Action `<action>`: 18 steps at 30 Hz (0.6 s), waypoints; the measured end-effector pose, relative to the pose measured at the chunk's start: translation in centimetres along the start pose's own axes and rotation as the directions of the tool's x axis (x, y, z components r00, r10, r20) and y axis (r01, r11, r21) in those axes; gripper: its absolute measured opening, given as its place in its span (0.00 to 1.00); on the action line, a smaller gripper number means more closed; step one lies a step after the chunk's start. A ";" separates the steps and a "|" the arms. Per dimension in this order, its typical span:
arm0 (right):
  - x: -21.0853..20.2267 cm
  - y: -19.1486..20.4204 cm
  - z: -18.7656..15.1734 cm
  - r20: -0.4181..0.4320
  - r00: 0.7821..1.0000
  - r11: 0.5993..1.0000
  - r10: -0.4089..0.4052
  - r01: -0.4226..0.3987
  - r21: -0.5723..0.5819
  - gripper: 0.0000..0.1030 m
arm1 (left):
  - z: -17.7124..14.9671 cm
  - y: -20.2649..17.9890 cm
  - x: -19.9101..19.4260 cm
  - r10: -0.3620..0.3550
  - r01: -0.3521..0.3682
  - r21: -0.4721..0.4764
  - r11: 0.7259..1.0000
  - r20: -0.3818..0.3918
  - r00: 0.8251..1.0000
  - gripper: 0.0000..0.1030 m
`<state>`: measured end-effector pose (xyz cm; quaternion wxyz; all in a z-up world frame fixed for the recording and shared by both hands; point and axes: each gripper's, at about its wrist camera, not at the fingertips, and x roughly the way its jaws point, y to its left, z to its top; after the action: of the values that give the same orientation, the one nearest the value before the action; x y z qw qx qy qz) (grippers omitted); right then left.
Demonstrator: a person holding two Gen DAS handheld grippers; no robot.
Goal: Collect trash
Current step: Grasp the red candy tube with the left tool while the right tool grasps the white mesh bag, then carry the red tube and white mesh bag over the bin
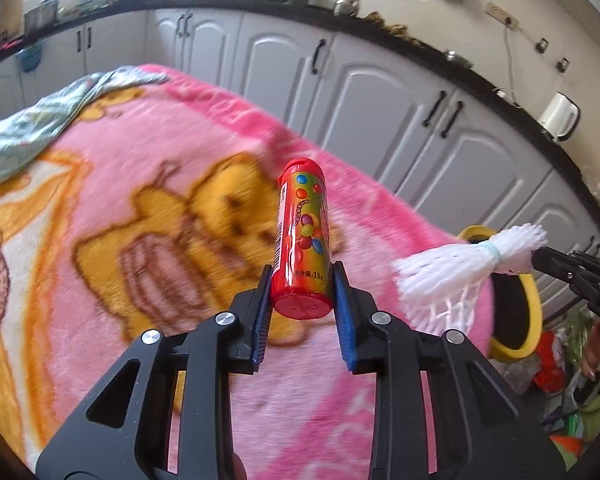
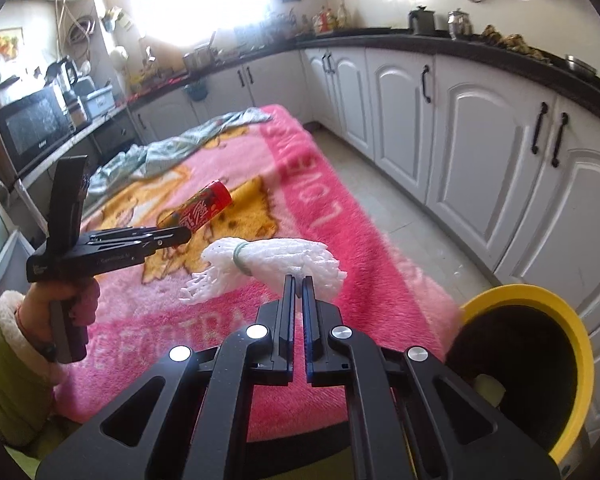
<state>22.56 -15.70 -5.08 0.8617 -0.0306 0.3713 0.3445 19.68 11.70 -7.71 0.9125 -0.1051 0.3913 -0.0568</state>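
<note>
Kitchen with white cabinets and a black counter; pink cartoon blanket (image 2: 340,216) spread over the table, a teal cloth (image 2: 172,152) bunched at its far end.

Left gripper (image 1: 300,280) — blue pads pinch the base end of a red candy tube (image 1: 303,236), held clear above the blanket. Long axis of the tube runs straight out along the fingers, cap end away from the camera, toward upper centre of the left wrist frame. In the right wrist view the same tube sticks out of the left gripper at middle left, tilted up to the right.

Right gripper (image 2: 297,280) — fingers almost pressed together, nipping the edge of a white foam net bundle (image 2: 276,264) tied with a green band. Bundle lies crosswise to the fingers, frayed end toward left of the frame, also lifted off the blanket.

Yellow-rimmed bin (image 2: 540,300) with a dark inside sits off the table's near corner — lower right of the right wrist frame, right edge of the left wrist frame, partly behind the foam. Something pale lies in it; can't tell what.

Key relation: bin mouth is just beside the right gripper, to its right and lower, while the left gripper is farther off across the blanket. Likely the foam goes in first, a short swing right; the tube has to travel further and tip cap-down over the rim.
</note>
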 end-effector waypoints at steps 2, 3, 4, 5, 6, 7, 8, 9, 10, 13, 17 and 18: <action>-1.4 -0.6 0.0 0.021 1.000 1.000 -0.011 0.011 0.009 0.04 | 0.5 -1.7 -0.4 -0.031 0.031 0.021 0.999 0.016 0.999 0.21; -1.9 -0.8 0.0 0.029 0.999 1.000 -0.020 0.019 0.011 0.04 | 0.8 -2.3 -0.5 -0.038 0.038 0.029 0.999 0.020 0.999 0.21; -2.7 -1.2 -0.1 0.041 0.999 0.999 -0.032 0.031 0.018 0.04 | 1.1 -3.3 -0.6 -0.047 0.046 0.045 0.998 0.027 0.999 0.21; -3.2 -1.5 -0.1 0.049 0.998 0.999 -0.038 0.037 0.026 0.04 | 1.3 -4.1 -0.7 -0.056 0.054 0.057 0.997 0.031 0.998 0.21; -3.8 -1.9 -0.2 0.057 0.997 0.999 -0.043 0.041 0.034 0.04 | 1.6 -5.2 -0.7 -0.069 0.067 0.074 0.995 0.034 0.997 0.21; -4.6 -2.4 -0.3 0.071 0.996 0.998 -0.057 0.054 0.044 0.04 | 1.8 -5.9 -0.8 -0.077 0.074 0.085 0.994 0.036 0.996 0.21; -5.2 -2.9 -0.4 0.082 0.994 0.997 -0.068 0.064 0.052 0.04 | 2.0 -7.0 -0.8 -0.088 0.084 0.104 0.991 0.038 0.995 0.21; -5.9 -3.5 -0.5 0.093 0.992 0.995 -0.081 0.075 0.065 0.04 | 2.2 -7.9 -0.9 -0.097 0.092 0.120 0.989 0.038 0.995 0.21; -6.4 -3.9 -0.6 0.101 0.991 0.994 -0.089 0.082 0.075 0.04 | 2.3 -8.8 -0.9 -0.104 0.097 0.135 0.986 0.039 0.994 0.21; -8.5 -5.5 -1.0 0.130 0.984 0.988 -0.123 0.109 0.111 0.04 | 2.8 -10.9 -0.7 -0.124 0.116 0.170 0.979 0.039 0.992 0.21; -11.0 -7.3 -1.7 0.164 0.971 0.978 -0.174 0.151 0.146 0.04 | 3.3 -13.7 -0.4 -0.156 0.146 0.203 0.968 0.034 0.987 0.21; -11.6 -7.8 -2.0 0.172 0.967 0.975 -0.186 0.160 0.154 0.04 | 3.5 -14.4 -0.3 -0.162 0.152 0.210 0.966 0.035 0.986 0.21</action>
<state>20.47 -28.86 -0.40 0.9194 0.0294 0.3085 0.2422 21.68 -1.76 -1.77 0.9208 -0.0419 0.3501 -0.1666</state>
